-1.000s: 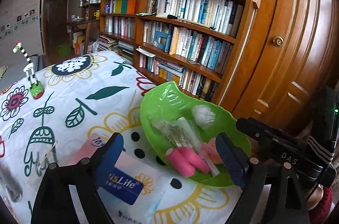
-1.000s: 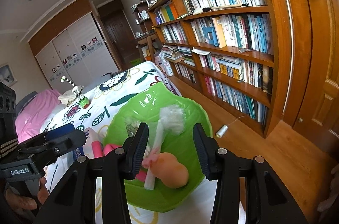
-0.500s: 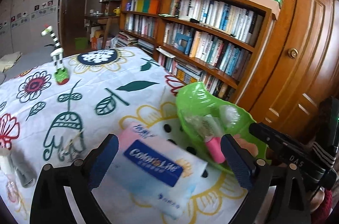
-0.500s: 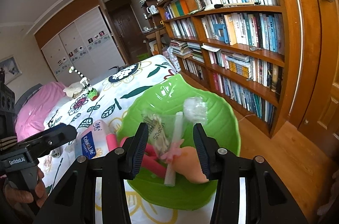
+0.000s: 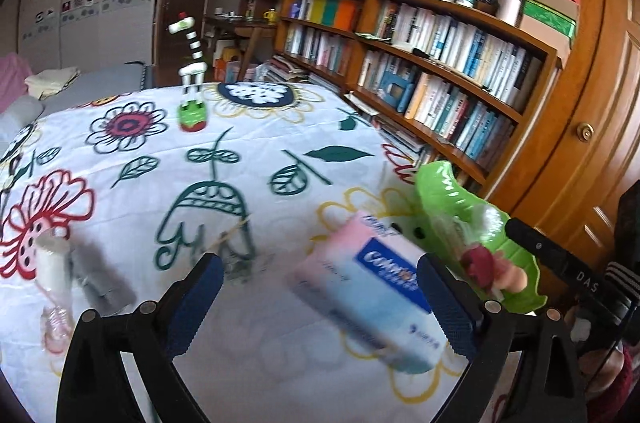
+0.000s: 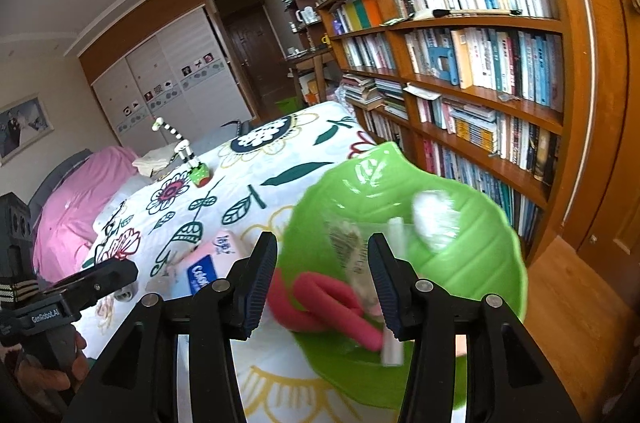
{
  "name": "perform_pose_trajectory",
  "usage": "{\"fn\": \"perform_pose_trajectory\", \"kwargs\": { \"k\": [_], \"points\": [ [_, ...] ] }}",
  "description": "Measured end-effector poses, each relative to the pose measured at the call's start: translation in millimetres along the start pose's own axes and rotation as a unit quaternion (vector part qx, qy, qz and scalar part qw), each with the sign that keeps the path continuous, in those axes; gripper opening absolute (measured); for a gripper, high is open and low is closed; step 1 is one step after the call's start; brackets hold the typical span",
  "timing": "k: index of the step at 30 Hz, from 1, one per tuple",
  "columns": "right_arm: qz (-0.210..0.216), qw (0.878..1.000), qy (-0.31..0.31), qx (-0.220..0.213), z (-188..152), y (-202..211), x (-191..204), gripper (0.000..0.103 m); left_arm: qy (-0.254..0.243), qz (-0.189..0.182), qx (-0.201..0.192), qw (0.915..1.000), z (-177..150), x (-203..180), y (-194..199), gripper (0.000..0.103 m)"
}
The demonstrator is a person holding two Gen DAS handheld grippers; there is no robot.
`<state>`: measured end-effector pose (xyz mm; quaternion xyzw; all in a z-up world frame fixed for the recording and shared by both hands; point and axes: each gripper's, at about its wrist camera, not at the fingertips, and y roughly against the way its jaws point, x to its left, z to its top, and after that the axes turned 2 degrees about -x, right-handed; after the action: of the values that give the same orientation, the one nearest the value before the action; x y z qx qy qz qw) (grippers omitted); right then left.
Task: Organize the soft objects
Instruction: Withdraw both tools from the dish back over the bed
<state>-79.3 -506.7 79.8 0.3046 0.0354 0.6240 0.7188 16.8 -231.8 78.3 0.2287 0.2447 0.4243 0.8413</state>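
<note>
Left claw [image 5: 318, 299] wide open, empty; centre on tissue pack [image 5: 376, 287] left of green bowl [image 6: 472, 263], squeeze lightly. Right claw [image 6: 322, 283] opening, empty.

Ahead of the claws, a wooden bookcase [image 6: 472, 63] lines the wall; farther off stand white wardrobe doors [image 6: 168, 91].

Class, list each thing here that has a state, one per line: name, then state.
Left gripper: open, empty.
Right gripper: jaws opening, nothing held.
Green bowl: filled with soft items.
Tissue pack: lying flat on the cloth.
Toy giraffe: standing upright.
</note>
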Motion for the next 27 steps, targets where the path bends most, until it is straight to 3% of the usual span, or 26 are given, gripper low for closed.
{"fn": "perform_pose_trajectory", "kwargs": {
  "k": [12,22,24,27],
  "points": [
    [0.019,0.999,0.040,0.005,9,-18,52,0.051,0.050,0.035,-0.003,0.9981,-10,64,20,0.099],
    [0.074,0.992,0.094,0.037,13,-48,113,0.056,0.079,0.065,-0.015,0.9946,-15,111,37,0.099],
    [0.088,0.989,0.111,0.049,13,-56,126,0.059,0.086,0.076,-0.016,0.9932,-16,124,39,0.099],
    [0.105,0.984,0.122,0.075,11,-66,140,0.073,0.095,0.094,-0.015,0.9910,-18,142,40,0.099]
  ]
}}
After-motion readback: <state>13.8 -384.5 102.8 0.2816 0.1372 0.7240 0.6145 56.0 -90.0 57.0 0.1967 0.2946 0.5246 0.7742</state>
